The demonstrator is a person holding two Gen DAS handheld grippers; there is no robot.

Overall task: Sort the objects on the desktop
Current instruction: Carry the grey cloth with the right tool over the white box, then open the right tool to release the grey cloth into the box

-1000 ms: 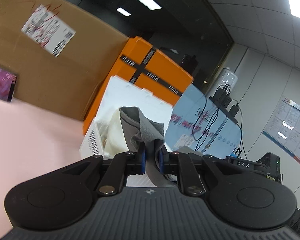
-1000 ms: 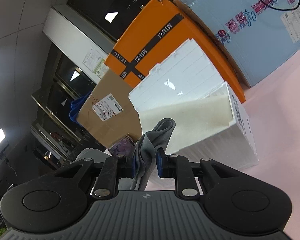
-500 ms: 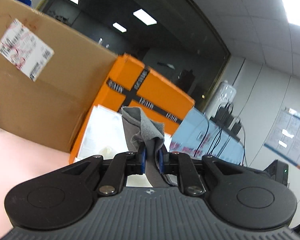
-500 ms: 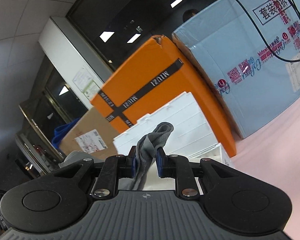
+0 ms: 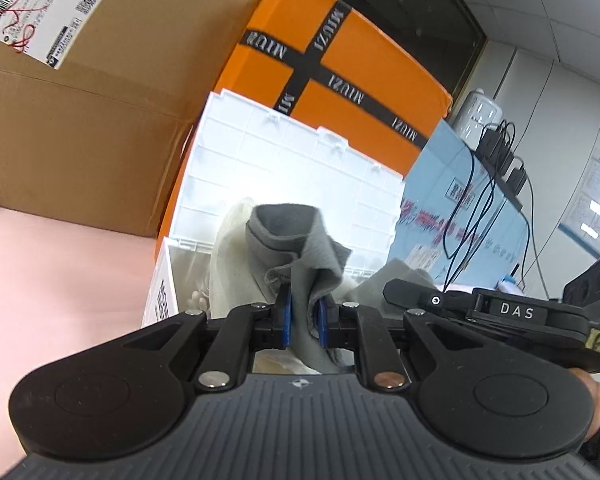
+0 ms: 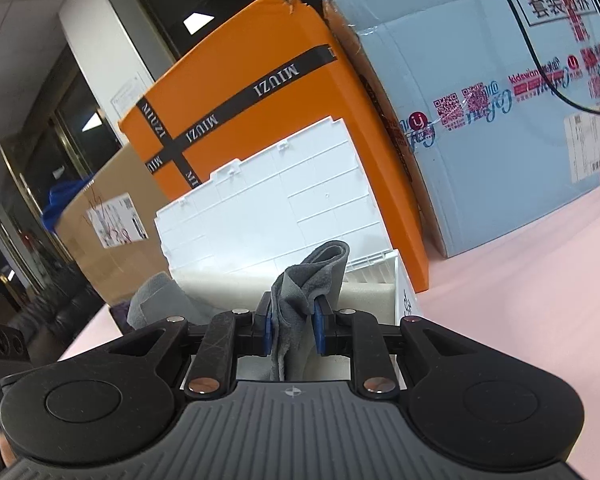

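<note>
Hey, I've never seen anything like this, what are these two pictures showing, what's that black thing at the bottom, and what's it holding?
There is no robot here. A person holds a two-finger gripper in each hand, and each carries a fisheye camera looking along its fingers. One picture is from the left gripper, the other from the right gripper. The black shape at the bottom is the gripper itself. Both are shut on a grey cloth, in front of an open white bin. It stands on a pink table. Behind it are an orange box, a brown carton and a pale blue box.
</note>
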